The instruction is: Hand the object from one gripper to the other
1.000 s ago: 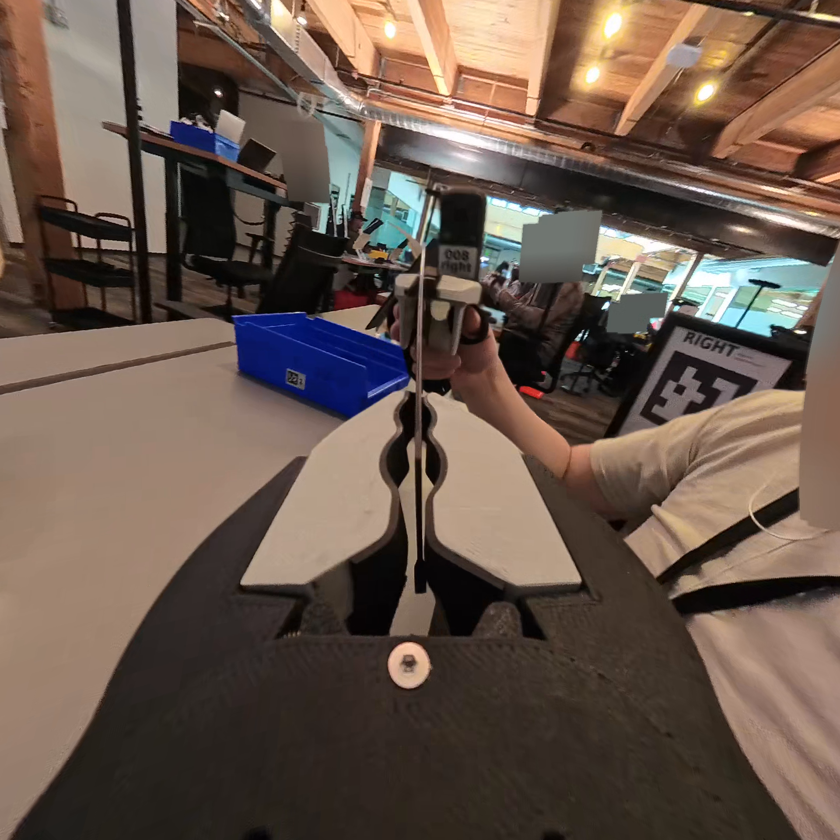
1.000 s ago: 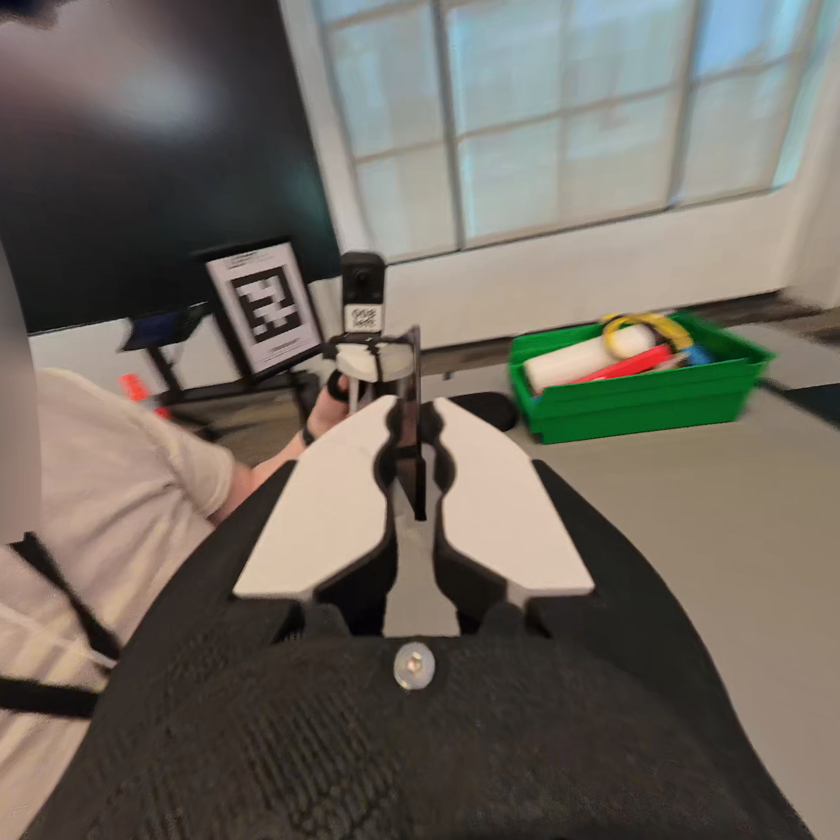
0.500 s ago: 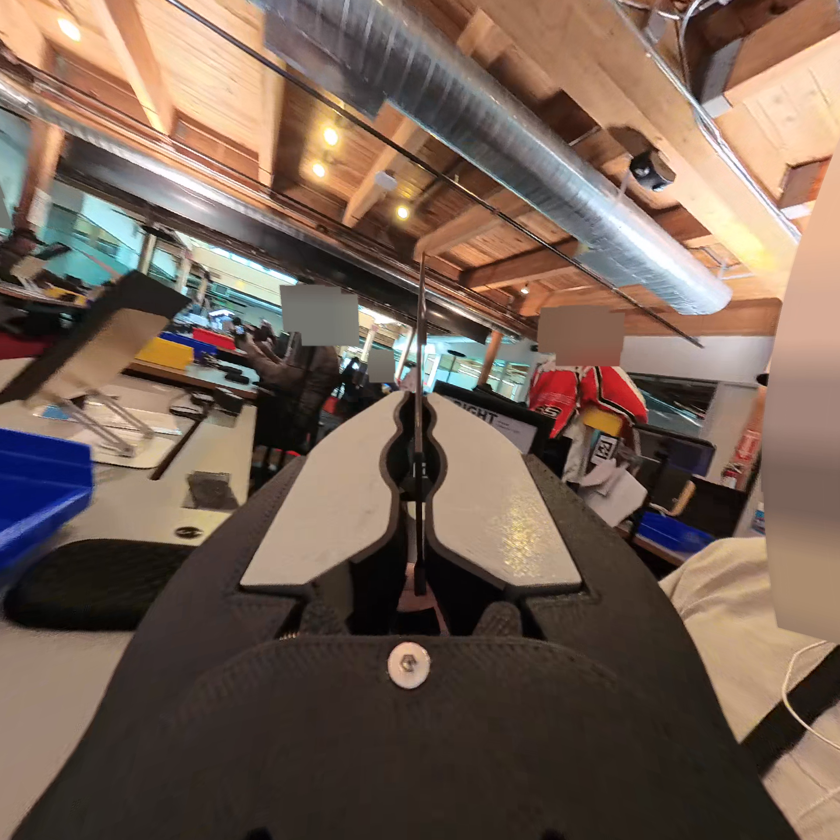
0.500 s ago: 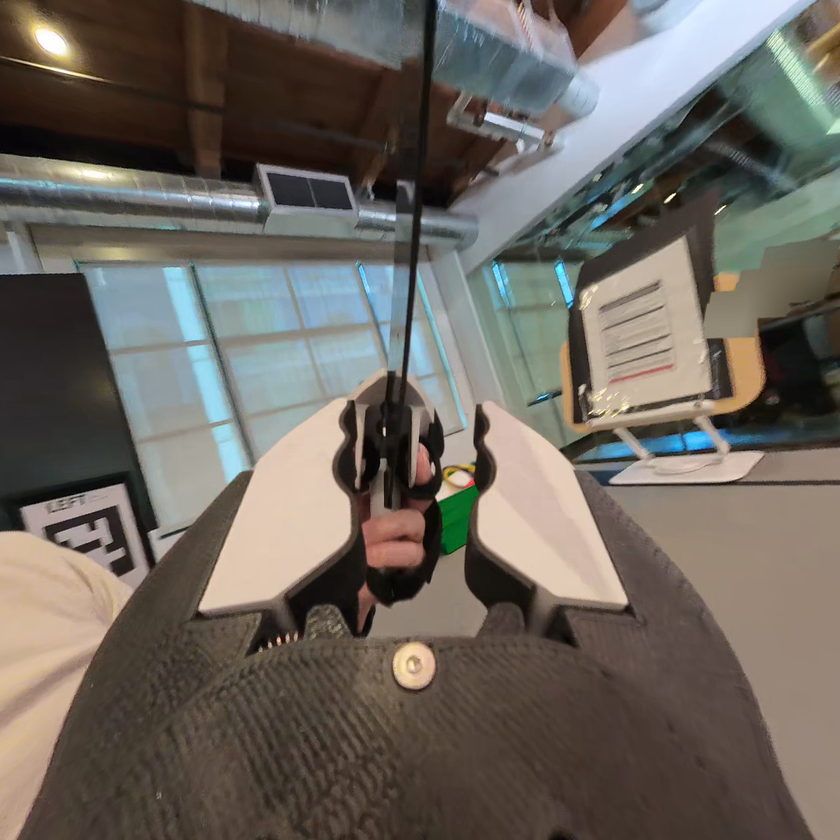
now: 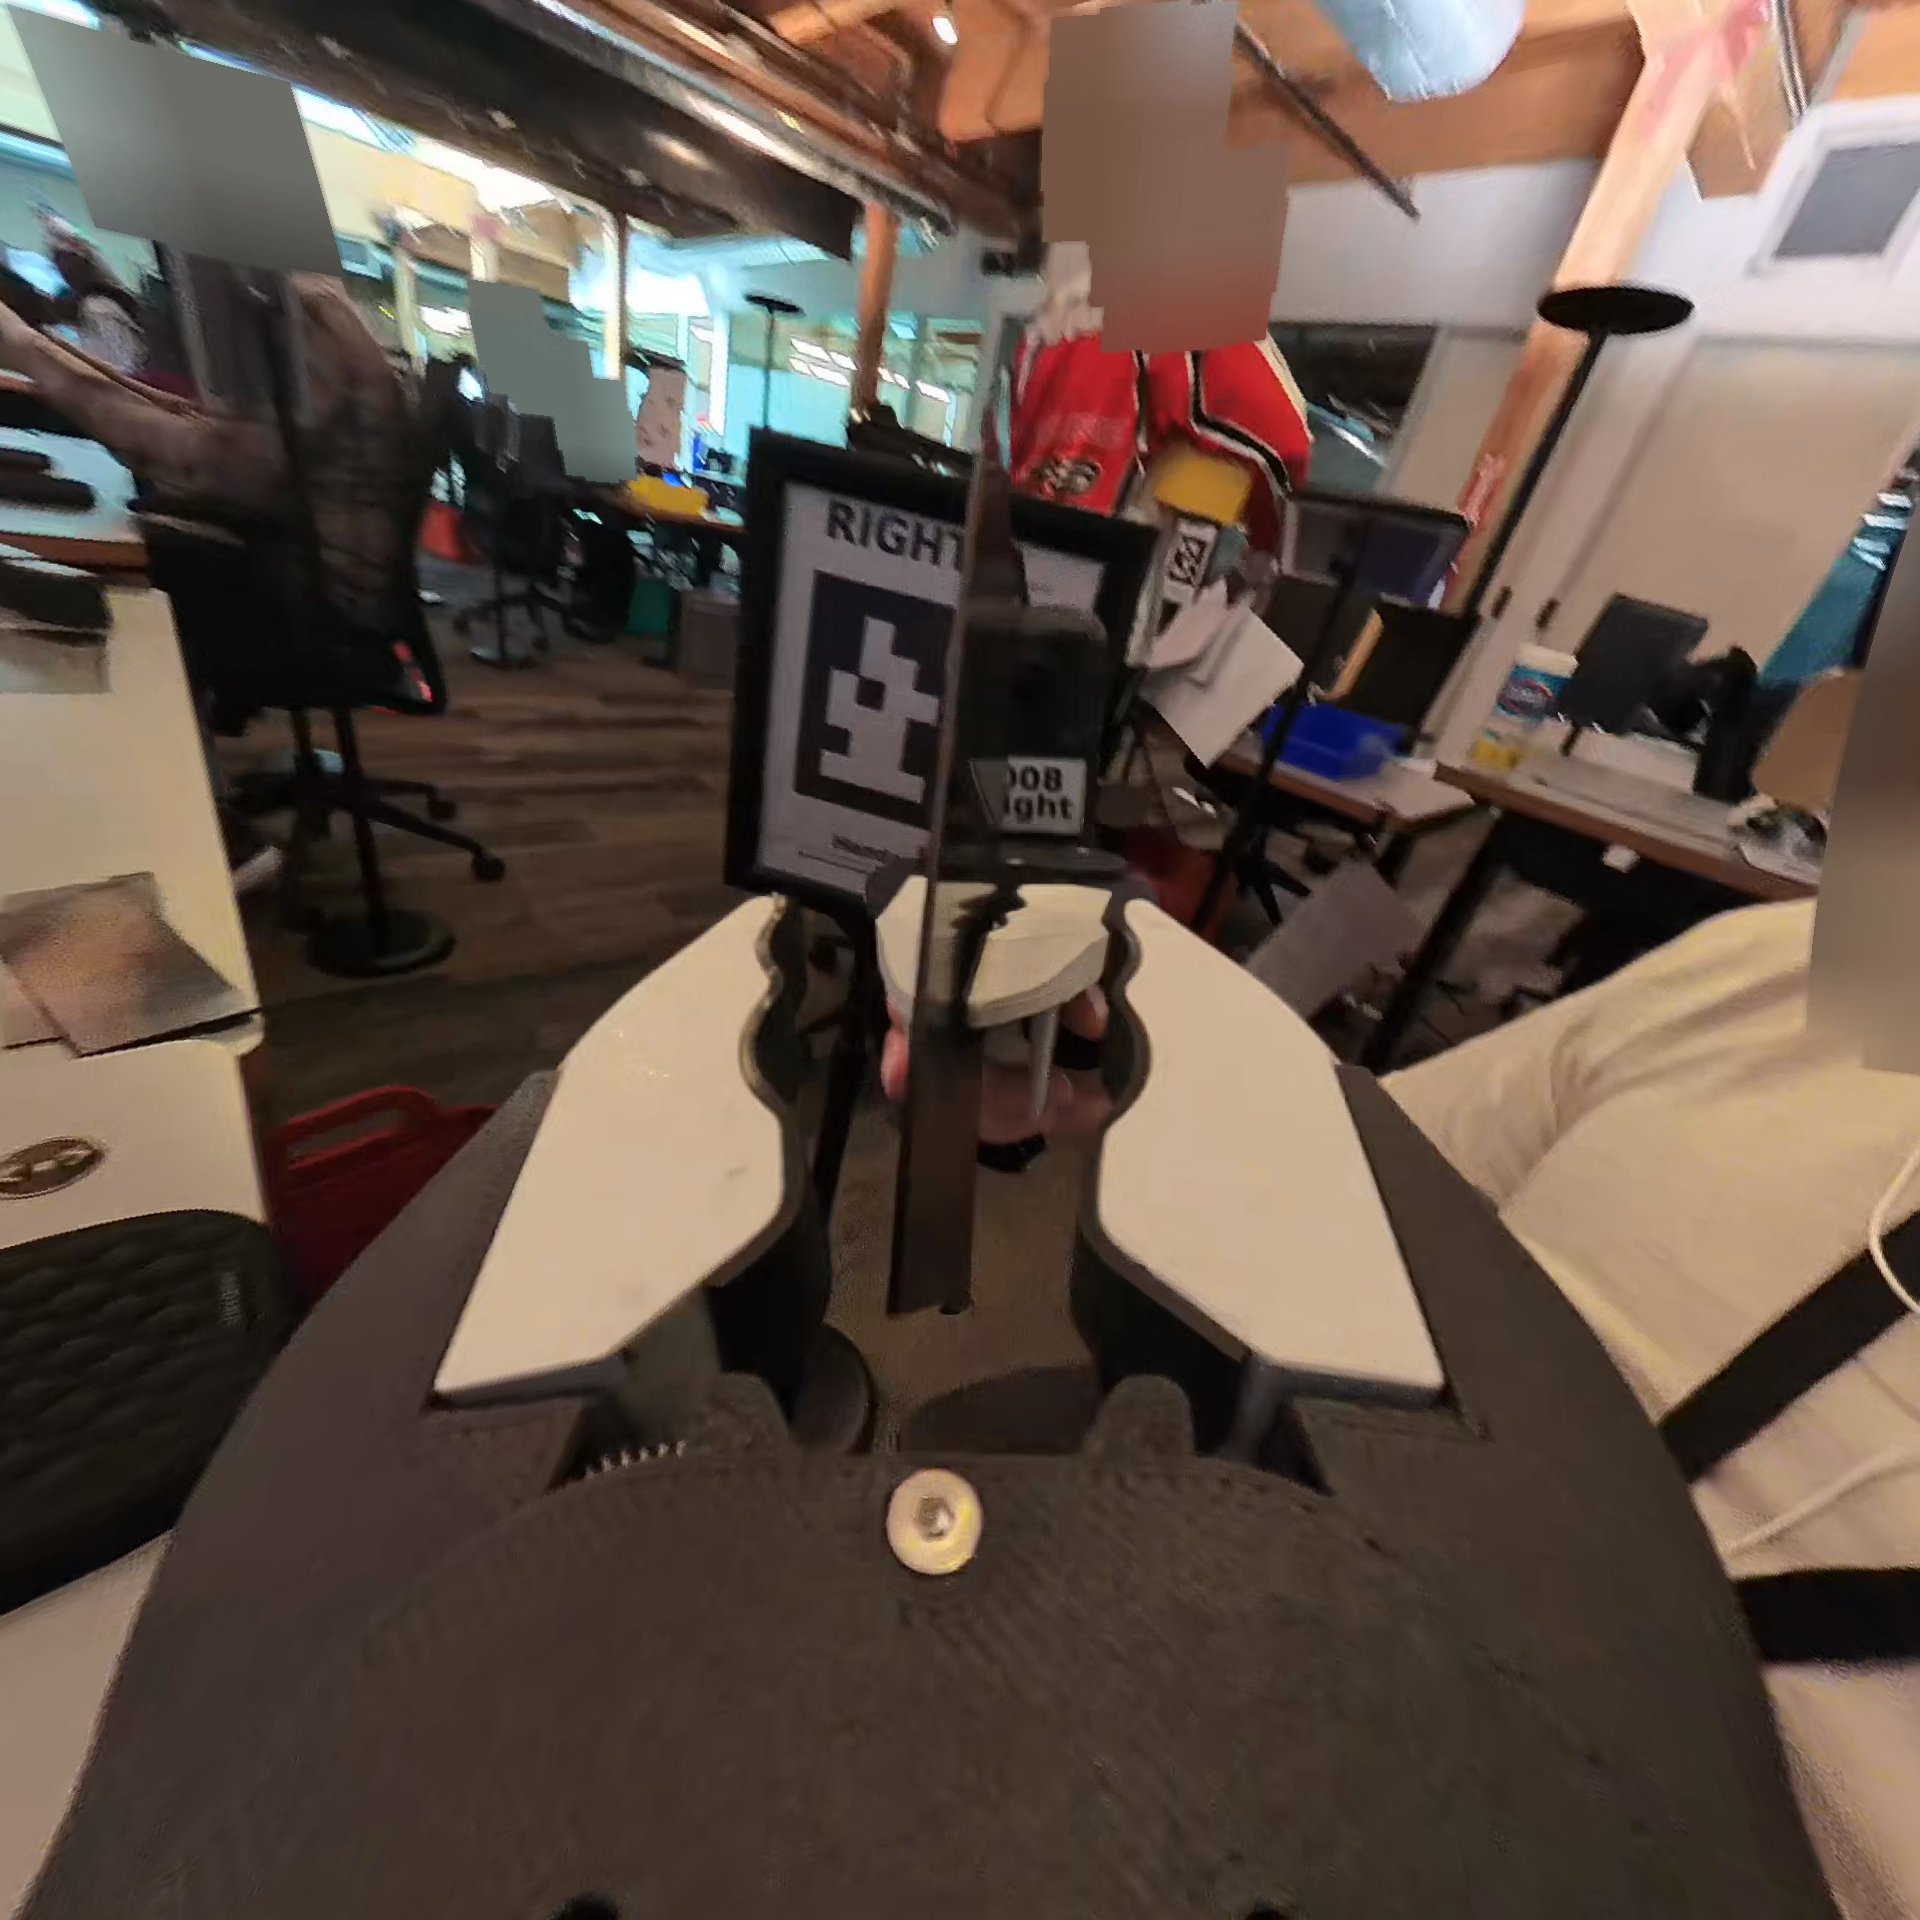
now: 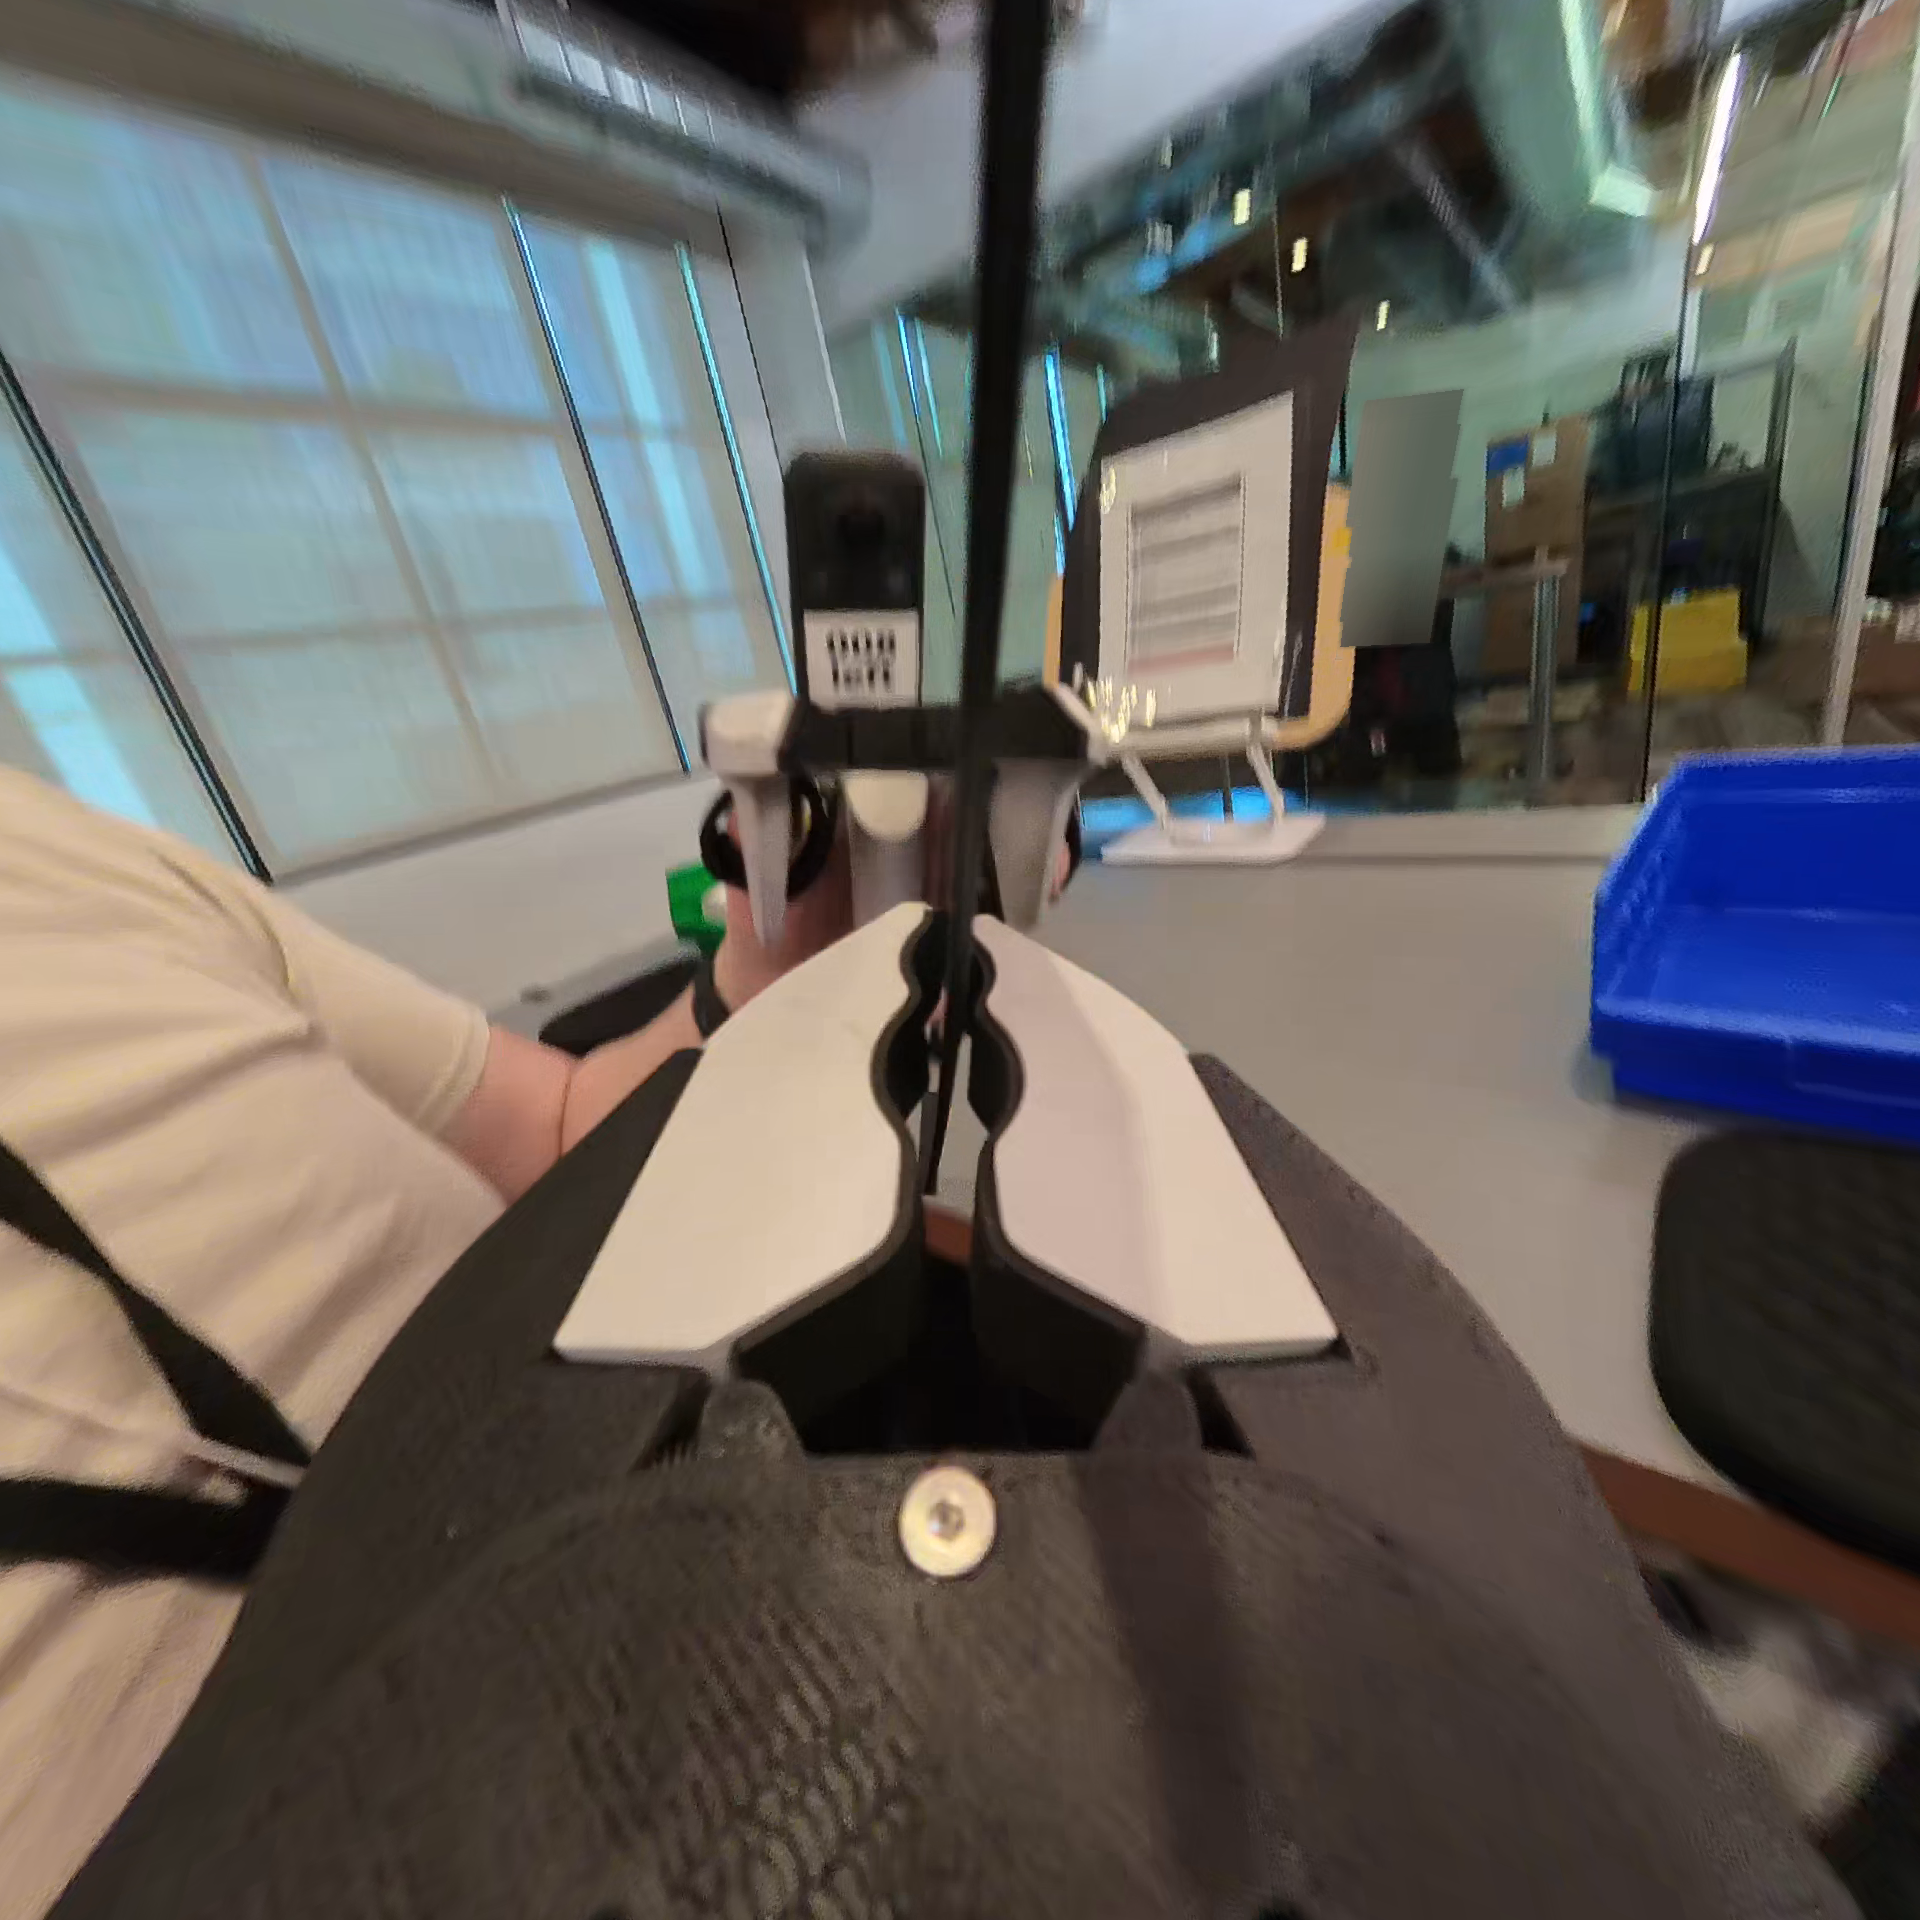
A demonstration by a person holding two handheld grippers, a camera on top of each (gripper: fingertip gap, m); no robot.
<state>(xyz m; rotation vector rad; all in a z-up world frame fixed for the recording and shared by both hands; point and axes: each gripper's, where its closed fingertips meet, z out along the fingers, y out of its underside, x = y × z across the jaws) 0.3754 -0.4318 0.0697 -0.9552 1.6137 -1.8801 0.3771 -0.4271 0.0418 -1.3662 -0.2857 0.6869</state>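
half a second ago our left hand-held gripper (image 5: 940,1101) pinched the thin black strip (image 5: 932,1174) and our right hand-held gripper (image 6: 951,1029) stood spread. now the roles are swapped: the left fingers (image 5: 644,1153) are parted wide with the strip standing free between them, and the right fingers (image 6: 790,1122) are closed on it (image 6: 961,935).

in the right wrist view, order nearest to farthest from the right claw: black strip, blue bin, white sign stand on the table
1. black strip, clamped in the right claw
2. blue bin, on the table to the right
3. white sign stand, ahead, far side of the table
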